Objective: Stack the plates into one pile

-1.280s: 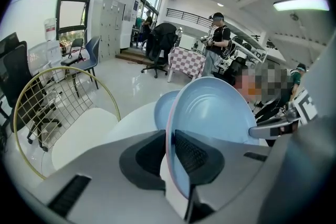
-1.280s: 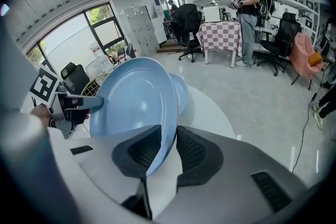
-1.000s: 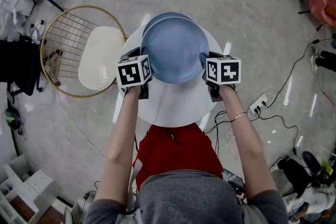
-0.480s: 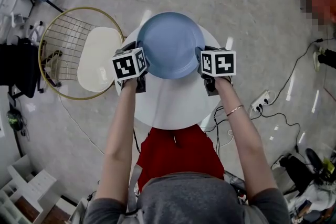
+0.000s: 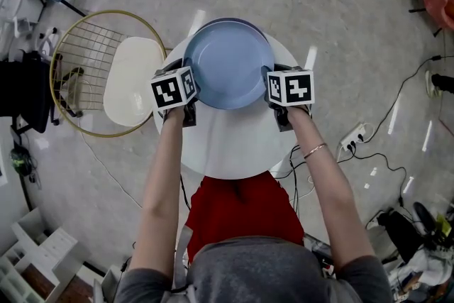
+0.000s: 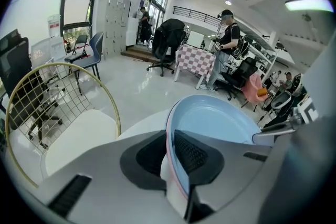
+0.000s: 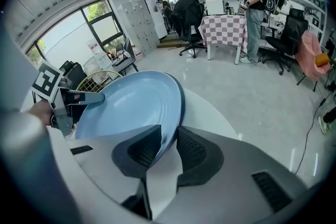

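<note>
L claw (image 6: 171,150) pinches blue plate (image 5: 230,64) at its left rim, R claw (image 7: 167,145) pinches the right rim. Plate's over 2nd plate (image 5: 242,22) near desk (image 5: 227,144) far edge; contact unclear.

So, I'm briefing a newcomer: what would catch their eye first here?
The big pale blue plate, gripped at its rim by the left gripper and the right gripper, over the round white table mid-picture. A second plate's darker rim peeks out beyond its far edge. Left of the table stands a gold wire chair.
</note>
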Action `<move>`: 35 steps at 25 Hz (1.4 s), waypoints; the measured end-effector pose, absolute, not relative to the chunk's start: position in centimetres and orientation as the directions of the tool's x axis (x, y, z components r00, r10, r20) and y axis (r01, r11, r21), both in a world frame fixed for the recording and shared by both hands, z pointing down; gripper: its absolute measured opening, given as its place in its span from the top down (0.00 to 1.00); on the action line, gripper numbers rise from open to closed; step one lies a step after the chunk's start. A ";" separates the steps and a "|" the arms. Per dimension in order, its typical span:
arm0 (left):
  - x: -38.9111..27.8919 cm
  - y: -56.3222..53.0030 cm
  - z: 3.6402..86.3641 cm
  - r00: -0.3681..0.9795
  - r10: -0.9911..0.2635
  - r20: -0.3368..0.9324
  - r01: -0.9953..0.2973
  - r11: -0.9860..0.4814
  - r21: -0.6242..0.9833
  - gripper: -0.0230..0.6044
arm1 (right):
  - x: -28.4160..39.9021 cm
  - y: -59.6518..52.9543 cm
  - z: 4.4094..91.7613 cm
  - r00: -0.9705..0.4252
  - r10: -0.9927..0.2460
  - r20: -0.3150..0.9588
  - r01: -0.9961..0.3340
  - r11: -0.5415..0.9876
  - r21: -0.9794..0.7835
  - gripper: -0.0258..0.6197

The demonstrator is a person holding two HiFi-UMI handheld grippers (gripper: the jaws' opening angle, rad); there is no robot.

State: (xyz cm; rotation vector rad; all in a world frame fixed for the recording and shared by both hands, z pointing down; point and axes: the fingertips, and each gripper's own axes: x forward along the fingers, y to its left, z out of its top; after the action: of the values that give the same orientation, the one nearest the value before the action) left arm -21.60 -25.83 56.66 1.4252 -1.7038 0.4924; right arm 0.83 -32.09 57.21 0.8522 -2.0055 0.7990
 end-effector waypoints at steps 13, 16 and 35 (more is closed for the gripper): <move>-21.7 -26.1 57.9 -0.019 -0.608 0.794 -0.948 0.264 0.180 0.87 | 0.6 -32.6 58.1 -0.445 -0.312 0.840 -0.782 0.593 -0.194 0.80; -21.6 -26.1 57.9 -0.020 -0.615 0.789 -0.949 0.260 0.178 0.87 | 0.7 -32.6 58.3 -0.438 -0.331 0.836 -0.788 0.588 -0.181 0.80; -21.8 -25.5 53.2 -0.054 -0.716 0.696 -0.968 0.210 0.141 0.83 | -0.3 -33.5 52.0 -0.497 -0.558 0.665 -0.816 0.561 -0.138 0.80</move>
State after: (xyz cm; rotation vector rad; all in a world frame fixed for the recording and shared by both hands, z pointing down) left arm -21.78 -25.53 53.21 1.5649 -1.8287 0.4879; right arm -0.28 -33.54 52.00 1.0984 -2.2317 0.5991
